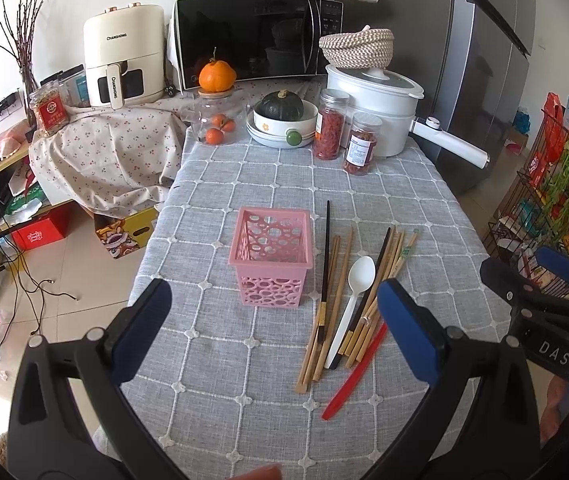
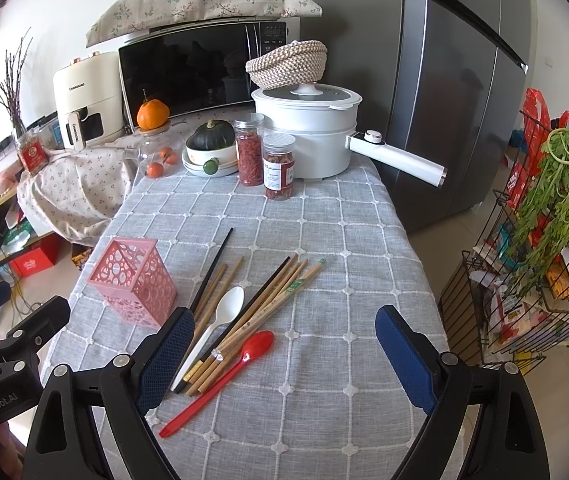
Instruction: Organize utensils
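A pink perforated utensil basket (image 1: 270, 254) (image 2: 132, 282) stands upright and empty on the grey checked tablecloth (image 1: 220, 360). To its right lies a loose pile: several wooden chopsticks (image 1: 342, 280) (image 2: 284, 292), black chopsticks (image 1: 326, 256) (image 2: 210, 272), a white spoon (image 1: 354, 292) (image 2: 220, 316) and a red spoon (image 1: 358, 372) (image 2: 224, 376). My left gripper (image 1: 274, 320) is open and empty, just in front of the basket. My right gripper (image 2: 284, 344) is open and empty, with the red spoon and the chopstick ends between its jaws; it also shows at the right edge of the left wrist view (image 1: 544, 280).
At the table's far end stand a white pot with a long handle (image 2: 316, 136), two jars of red dried food (image 2: 264, 160), a bowl with a green squash (image 2: 212, 148) and a glass jar with oranges (image 2: 156, 156). A wire rack with greens (image 2: 544, 264) stands on the right.
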A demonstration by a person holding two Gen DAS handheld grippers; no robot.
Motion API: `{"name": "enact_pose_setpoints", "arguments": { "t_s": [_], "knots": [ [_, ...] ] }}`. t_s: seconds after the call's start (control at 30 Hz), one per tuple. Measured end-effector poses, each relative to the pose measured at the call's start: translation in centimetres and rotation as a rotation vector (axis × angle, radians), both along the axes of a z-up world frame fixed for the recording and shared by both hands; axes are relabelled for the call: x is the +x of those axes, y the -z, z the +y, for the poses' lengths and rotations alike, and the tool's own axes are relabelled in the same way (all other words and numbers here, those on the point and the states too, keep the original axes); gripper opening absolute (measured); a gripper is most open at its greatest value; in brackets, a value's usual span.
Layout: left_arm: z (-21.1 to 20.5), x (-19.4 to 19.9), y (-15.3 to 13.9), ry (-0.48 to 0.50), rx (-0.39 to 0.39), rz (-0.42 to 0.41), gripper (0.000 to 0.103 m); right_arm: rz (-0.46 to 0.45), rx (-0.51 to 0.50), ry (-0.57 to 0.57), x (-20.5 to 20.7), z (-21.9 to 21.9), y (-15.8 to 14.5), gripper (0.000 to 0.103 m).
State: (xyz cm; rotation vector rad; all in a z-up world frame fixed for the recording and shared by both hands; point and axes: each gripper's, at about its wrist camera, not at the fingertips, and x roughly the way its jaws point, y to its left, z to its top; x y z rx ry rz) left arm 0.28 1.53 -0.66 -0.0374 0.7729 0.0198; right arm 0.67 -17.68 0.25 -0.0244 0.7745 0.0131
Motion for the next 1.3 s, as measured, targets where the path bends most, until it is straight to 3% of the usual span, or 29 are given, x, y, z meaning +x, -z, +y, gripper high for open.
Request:
{"name": "enact_pose_setpoints", "arguments": {
  "t_s": [1.3],
  "knots": [
    [-0.08,-0.13,0.15,0.003,0.001,0.002,0.102,0.005,0.004,-0.001,0.04,0.09,0.24,0.093]
  ]
}}
